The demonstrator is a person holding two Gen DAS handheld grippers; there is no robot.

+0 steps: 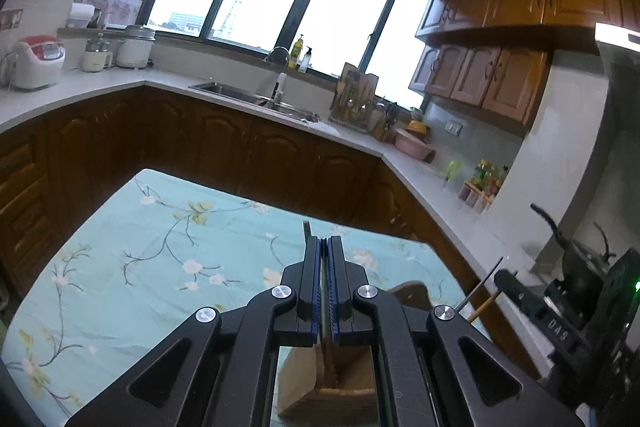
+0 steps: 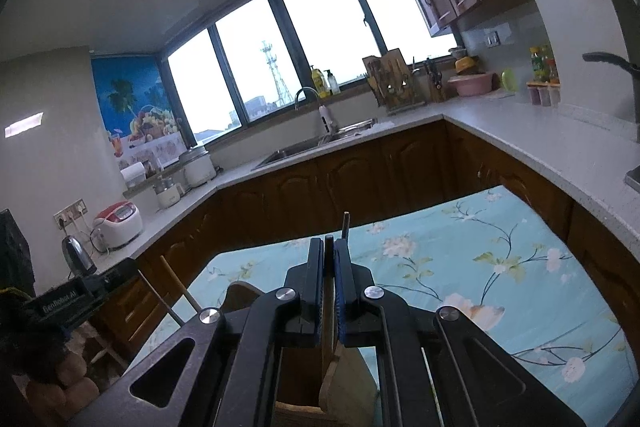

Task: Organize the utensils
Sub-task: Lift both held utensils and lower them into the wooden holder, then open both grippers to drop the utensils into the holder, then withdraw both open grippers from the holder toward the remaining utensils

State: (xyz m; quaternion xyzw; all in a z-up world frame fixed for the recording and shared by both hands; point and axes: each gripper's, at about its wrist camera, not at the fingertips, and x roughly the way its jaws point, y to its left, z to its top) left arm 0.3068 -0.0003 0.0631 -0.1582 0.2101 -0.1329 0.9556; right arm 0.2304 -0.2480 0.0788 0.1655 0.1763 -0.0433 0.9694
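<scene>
My left gripper [image 1: 324, 241] is shut on a thin utensil whose dark end [image 1: 307, 230] sticks up past the fingertips. Below it stands a wooden utensil holder [image 1: 340, 393] on the teal floral tablecloth [image 1: 160, 247]. My right gripper [image 2: 329, 241] is shut on a thin dark utensil [image 2: 346, 225], and a pale wooden piece [image 2: 334, 363] hangs under the jaws over the same wooden holder [image 2: 298, 367]. Each view shows the other gripper at its edge, with two thin sticks [image 1: 482, 289] [image 2: 176, 287] beside it. I cannot tell whether those sticks are held.
A kitchen counter [image 1: 420, 179] wraps around the table, with a sink [image 1: 256, 95], a knife and utensil rack [image 1: 354, 95], a pink bowl [image 1: 414, 147], spice jars [image 1: 486, 183] and rice cookers [image 1: 38, 61]. Dark cabinets stand just beyond the table's far edge.
</scene>
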